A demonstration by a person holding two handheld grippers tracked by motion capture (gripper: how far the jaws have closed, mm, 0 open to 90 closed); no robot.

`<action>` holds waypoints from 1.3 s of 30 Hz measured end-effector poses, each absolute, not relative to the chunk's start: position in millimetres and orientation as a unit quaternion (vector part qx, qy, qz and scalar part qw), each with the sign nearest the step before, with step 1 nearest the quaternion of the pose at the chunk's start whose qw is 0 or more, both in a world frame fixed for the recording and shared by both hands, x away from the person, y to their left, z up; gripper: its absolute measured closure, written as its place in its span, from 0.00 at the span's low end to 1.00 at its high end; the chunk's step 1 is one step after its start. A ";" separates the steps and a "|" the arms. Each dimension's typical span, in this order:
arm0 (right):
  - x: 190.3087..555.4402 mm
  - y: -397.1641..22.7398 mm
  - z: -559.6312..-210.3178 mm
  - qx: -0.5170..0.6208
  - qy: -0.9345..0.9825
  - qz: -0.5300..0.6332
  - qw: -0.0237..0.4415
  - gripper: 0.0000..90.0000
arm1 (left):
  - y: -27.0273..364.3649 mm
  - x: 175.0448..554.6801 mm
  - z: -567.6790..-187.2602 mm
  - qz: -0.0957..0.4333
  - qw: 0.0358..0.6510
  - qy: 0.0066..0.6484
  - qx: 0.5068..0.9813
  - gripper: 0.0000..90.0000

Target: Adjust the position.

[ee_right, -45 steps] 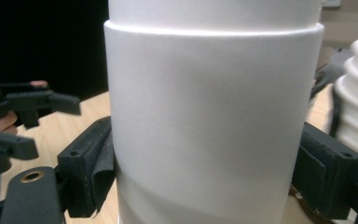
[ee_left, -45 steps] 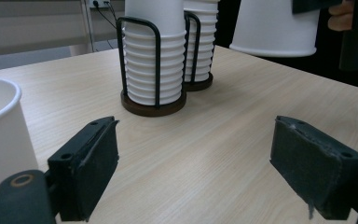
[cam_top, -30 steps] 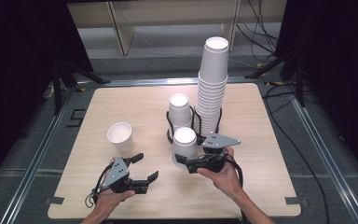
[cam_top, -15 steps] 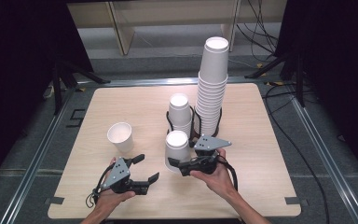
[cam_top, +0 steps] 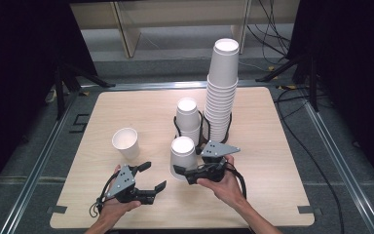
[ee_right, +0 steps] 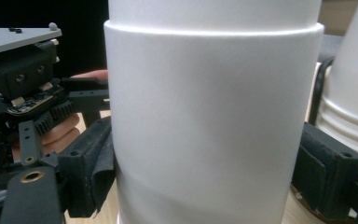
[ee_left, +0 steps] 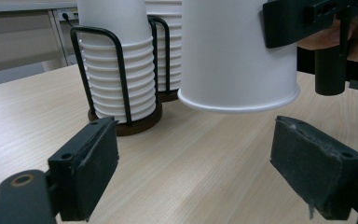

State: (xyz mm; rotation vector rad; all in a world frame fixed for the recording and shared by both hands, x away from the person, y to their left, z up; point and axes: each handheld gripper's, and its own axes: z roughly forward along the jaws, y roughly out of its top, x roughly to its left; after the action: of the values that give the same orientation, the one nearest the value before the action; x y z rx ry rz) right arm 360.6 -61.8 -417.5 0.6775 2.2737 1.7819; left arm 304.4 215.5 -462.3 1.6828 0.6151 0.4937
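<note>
An upside-down white paper cup (cam_top: 182,152) is clamped between the pads of my right gripper (cam_top: 184,168) near the table's middle front. In the right gripper view the cup (ee_right: 209,121) stands between the pads of that gripper (ee_right: 200,175), which press on both its sides. From the left gripper view, the cup (ee_left: 235,56) hangs a little above the wood. My left gripper (cam_top: 156,174) rests low at the front left, open and empty, with its pads (ee_left: 91,170) wide apart and aimed at the cup. A lone upright cup (cam_top: 125,142) stands to the left.
A tall stack of inverted cups (cam_top: 221,92) and a short stack (cam_top: 188,118) sit in a black wire holder (cam_top: 203,132) just behind the held cup. The wooden table (cam_top: 126,105) has a metal frame around it and dark floor with cables beyond.
My right gripper has carried the cup a little to the left, away from the holder. The left gripper has stayed where it was, still open.
</note>
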 end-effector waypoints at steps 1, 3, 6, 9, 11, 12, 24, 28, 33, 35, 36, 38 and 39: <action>360.8 -60.1 -418.0 0.225 0.762 0.602 0.082 0.20 | 215.0 304.4 -462.5 0.211 0.599 0.265 0.725 0.16; 359.7 -57.2 -417.5 0.224 0.761 0.603 0.078 0.20 | 214.6 304.3 -462.4 0.209 0.600 0.266 0.725 0.16; 358.3 -52.3 -417.9 0.221 0.762 0.604 0.074 0.20 | 213.7 303.5 -462.0 0.207 0.600 0.266 0.726 0.16; 357.4 -48.6 -418.5 0.216 0.764 0.604 0.067 0.20 | 213.2 303.5 -461.9 0.201 0.603 0.265 0.725 0.16; 355.4 -45.5 -418.6 0.216 0.768 0.600 0.063 0.20 | 213.9 302.3 -460.8 0.199 0.596 0.268 0.730 0.16; 355.6 -43.5 -419.1 0.209 0.766 0.604 0.065 0.20 | 213.9 302.0 -460.6 0.197 0.596 0.269 0.731 0.16; 350.5 -26.2 -421.5 0.190 0.770 0.607 0.054 0.20 | 209.1 299.3 -460.2 0.169 0.611 0.258 0.729 0.15; 348.5 -20.3 -420.3 0.186 0.771 0.606 0.065 0.20 | 208.5 298.8 -459.3 0.172 0.609 0.259 0.730 0.11; 343.9 -11.6 -418.3 0.176 0.768 0.613 0.056 0.20 | 208.2 297.7 -457.9 0.175 0.606 0.264 0.730 0.04; 341.9 -8.0 -417.9 0.169 0.765 0.619 0.053 0.20 | 208.3 297.6 -457.3 0.176 0.613 0.260 0.725 0.02; 340.8 -5.7 -417.8 0.165 0.765 0.621 0.051 0.21 | 207.9 297.2 -457.1 0.177 0.616 0.260 0.722 0.02; 339.1 -4.2 -417.4 0.162 0.768 0.618 0.051 0.21 | 208.3 296.5 -456.0 0.178 0.617 0.257 0.723 0.02; 336.8 -2.4 -417.7 0.168 0.766 0.619 0.034 0.21 | 207.1 296.9 -456.4 0.176 0.623 0.254 0.719 0.02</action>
State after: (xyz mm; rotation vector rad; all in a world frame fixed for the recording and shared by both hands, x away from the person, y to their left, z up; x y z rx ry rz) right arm 336.8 -2.4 -417.7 0.5169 2.3575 1.9039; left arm 296.9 207.1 -456.4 1.6512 0.5842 0.4037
